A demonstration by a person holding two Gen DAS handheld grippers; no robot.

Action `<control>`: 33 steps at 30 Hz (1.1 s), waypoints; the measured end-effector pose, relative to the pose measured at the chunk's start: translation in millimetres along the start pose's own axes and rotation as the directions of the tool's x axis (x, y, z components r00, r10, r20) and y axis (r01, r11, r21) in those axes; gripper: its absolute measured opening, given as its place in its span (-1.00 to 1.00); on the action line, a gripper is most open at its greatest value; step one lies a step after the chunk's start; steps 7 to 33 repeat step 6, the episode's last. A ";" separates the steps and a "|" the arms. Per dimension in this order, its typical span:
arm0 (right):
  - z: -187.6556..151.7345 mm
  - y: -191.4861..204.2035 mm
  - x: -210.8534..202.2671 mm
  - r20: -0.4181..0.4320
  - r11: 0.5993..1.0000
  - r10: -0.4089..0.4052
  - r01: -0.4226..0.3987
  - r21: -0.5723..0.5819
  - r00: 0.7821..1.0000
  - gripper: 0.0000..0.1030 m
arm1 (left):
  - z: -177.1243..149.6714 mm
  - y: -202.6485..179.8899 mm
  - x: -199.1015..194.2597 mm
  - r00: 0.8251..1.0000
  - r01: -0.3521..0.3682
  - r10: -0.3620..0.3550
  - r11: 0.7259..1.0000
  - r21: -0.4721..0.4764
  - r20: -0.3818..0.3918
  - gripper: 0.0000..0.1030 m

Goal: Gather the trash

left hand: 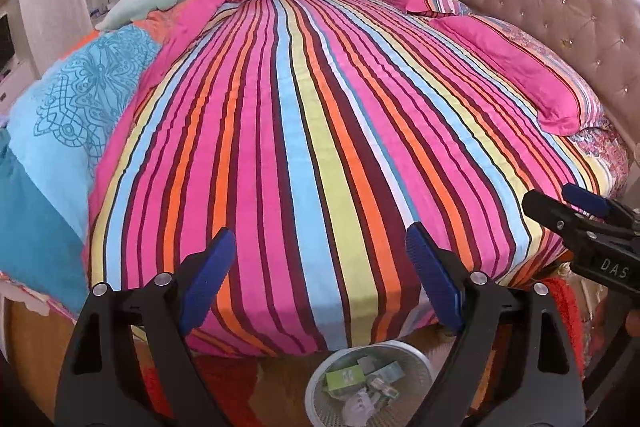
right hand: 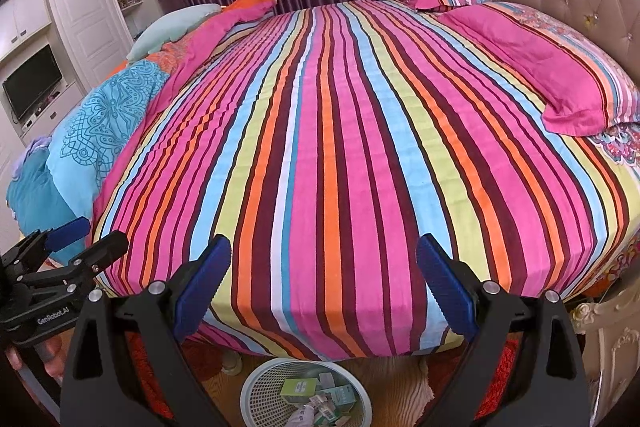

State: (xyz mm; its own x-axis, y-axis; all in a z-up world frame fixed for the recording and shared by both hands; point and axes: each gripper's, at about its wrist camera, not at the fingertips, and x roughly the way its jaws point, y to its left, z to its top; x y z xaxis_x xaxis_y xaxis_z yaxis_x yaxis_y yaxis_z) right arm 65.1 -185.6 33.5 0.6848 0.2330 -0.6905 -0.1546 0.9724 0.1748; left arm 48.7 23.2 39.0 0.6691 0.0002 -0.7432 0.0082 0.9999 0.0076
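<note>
**Lettering on your two grippers, none legible on the trash**

You had "DAS" in white letters on the black body of your right gripper, seen at the edge of the left wrist view. Your left gripper carried "GenRobot.AI" in white on its black body, seen from the right wrist view. The small boxes in the wastebasket bore print too small for you to read.
</note>
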 end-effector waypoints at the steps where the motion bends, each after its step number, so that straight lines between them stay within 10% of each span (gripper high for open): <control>1: 0.1 0.0 0.2 0.000 1.000 -0.002 0.002 -0.001 1.000 0.73 | 0.7 1.1 0.9 1.000 -0.002 0.002 1.000 -0.010 -0.012 0.64; 33: -0.1 0.4 0.9 -0.003 1.000 0.001 -0.001 -0.003 1.000 0.73 | 0.3 3.2 0.7 1.000 -0.014 0.014 1.000 -0.008 -0.014 0.64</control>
